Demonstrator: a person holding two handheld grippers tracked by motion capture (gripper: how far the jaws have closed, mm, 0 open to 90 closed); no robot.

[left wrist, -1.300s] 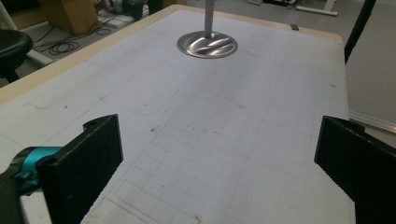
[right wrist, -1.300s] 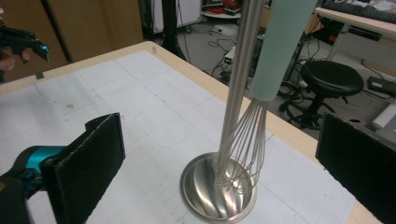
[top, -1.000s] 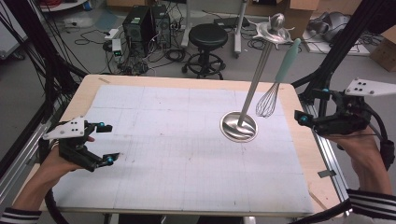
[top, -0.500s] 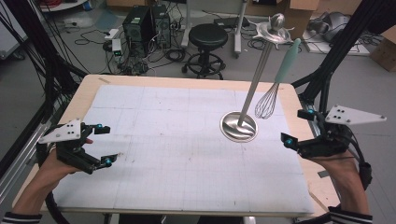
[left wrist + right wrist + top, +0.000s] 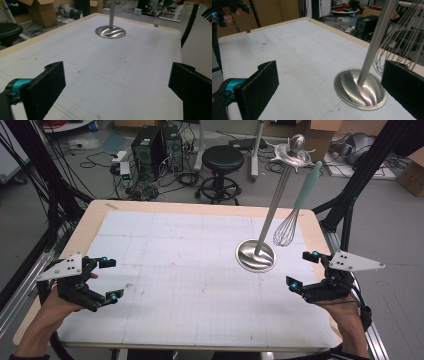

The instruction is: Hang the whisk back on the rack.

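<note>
Left gripper (image 5: pixel 107 280), near left edge of the bench (image 5: pixel 90 225): fingers spread, nothing between them. Right gripper (image 5: pixel 302 270), near right edge: fingers likewise spread and unladen, just beside the metal stand's round base (image 5: pixel 255 255). Beyond, a whisk (image 5: pixel 287 231) with a teal handle hangs from the stand's top, above the bench.

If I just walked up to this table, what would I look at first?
Probably the tall shiny metal stand on the right side of the table, with its round base and a long pole rising up. A whisk with a pale green handle hangs from its top, dangling above the table. Nearer the person, the left gripper and right gripper wait open on each side.
</note>
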